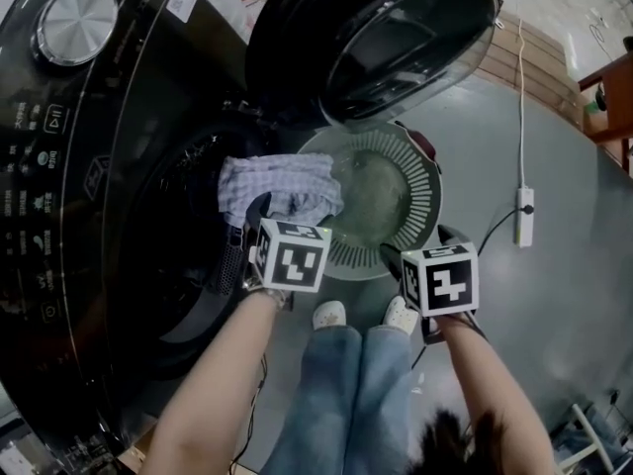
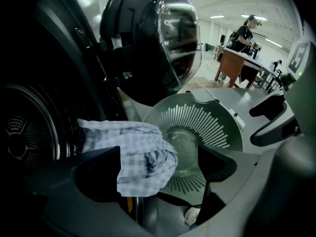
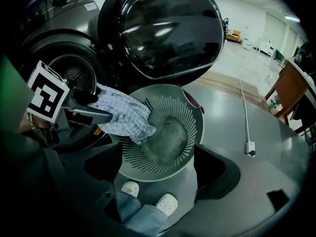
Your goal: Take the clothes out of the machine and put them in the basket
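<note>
Laundry mid-transfer: one checked cloth between drum and basket.

We judge the job barely begun. The dark front-loading washing machine (image 1: 89, 166) stands just beyond our left fingers, with its round glass door (image 1: 396, 38) swung open above them. The round grey-green slatted plastic basket (image 1: 420, 201) lies past both sets of fingertips, holding nothing else we can see. The blue-and-white checked cloth (image 1: 282, 188) is draped over one finger of the left gripper (image 2: 160, 162), whose jaws stand wide apart and do not clamp it. One end hangs over the basket rim and the other lies at the drum mouth. The right gripper (image 3: 157, 148) hovers spread and empty over the basket's near edge. The drum is too dark for us to tell what remains inside. Under the fingers runs a smooth grey floor (image 1: 554, 295). Far beyond the left fingers stand wooden tables (image 2: 237, 68), and well off from the right fingers lies a white power strip (image 1: 525, 216).
</note>
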Tool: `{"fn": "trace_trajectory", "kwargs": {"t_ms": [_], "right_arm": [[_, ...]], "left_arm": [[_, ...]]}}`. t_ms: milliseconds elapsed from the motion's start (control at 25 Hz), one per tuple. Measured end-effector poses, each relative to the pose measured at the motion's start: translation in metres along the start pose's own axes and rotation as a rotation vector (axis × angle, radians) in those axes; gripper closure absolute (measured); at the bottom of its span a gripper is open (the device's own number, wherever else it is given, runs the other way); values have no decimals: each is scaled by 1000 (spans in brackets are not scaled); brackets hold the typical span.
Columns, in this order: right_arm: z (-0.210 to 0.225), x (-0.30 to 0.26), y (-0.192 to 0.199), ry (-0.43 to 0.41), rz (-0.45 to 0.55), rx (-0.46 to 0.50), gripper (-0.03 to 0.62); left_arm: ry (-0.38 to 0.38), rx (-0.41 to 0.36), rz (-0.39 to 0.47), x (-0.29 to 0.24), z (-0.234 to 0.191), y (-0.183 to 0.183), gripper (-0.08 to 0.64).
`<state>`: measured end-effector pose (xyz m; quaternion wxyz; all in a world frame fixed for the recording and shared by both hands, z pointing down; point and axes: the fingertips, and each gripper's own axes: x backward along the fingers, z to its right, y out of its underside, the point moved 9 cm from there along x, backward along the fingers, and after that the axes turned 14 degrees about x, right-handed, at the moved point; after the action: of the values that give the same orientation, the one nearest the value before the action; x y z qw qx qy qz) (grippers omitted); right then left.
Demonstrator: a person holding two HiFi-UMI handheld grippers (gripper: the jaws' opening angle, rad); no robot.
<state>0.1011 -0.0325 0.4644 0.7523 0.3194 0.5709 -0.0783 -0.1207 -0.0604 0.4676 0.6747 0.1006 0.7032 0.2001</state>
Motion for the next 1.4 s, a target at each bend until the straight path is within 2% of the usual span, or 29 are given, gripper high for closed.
{"fn": "trace_trajectory", "kwargs": {"t_ms": [80, 320, 520, 720, 840, 1000, 1080, 1160, 1280, 1320, 1400], "right_arm": [[-6, -3, -1, -11, -5, 11, 140], [-17, -12, -9, -16, -11, 43, 140], [-29, -24, -16, -46, -24, 57, 140], [-35, -34, -20, -62, -33, 93, 140], [-37, -39, -13, -76, -65, 80, 140], [-35, -42, -16, -57, -71, 134, 140], [-36, -44, -15, -57, -75, 154, 140], [-36, -45, -14, -56, -80, 166, 140], [-35, -46, -16, -55, -74, 156, 140], [-35, -46, -17, -55, -71, 152, 140], [-35, -46, -19, -55, -68, 147, 140]], "left_arm": [[-31, -6, 5, 4, -13, 2, 97], [-133, 58, 5, 8, -56, 8, 97], [-229, 37, -49, -6, -89, 16, 97], [-273, 62, -89, -27, -119, 14, 97], [-265, 58, -105, -37, -129, 11, 97], [-238, 43, -133, -48, -141, 7, 97], [-214, 48, -139, -54, -150, 4, 74], [-165, 84, -158, -60, -157, 3, 43], [-67, 176, -226, -65, -158, 6, 44], [-40, 194, -237, -65, -156, 6, 49], [6, 191, -226, -66, -146, 6, 159]]}}
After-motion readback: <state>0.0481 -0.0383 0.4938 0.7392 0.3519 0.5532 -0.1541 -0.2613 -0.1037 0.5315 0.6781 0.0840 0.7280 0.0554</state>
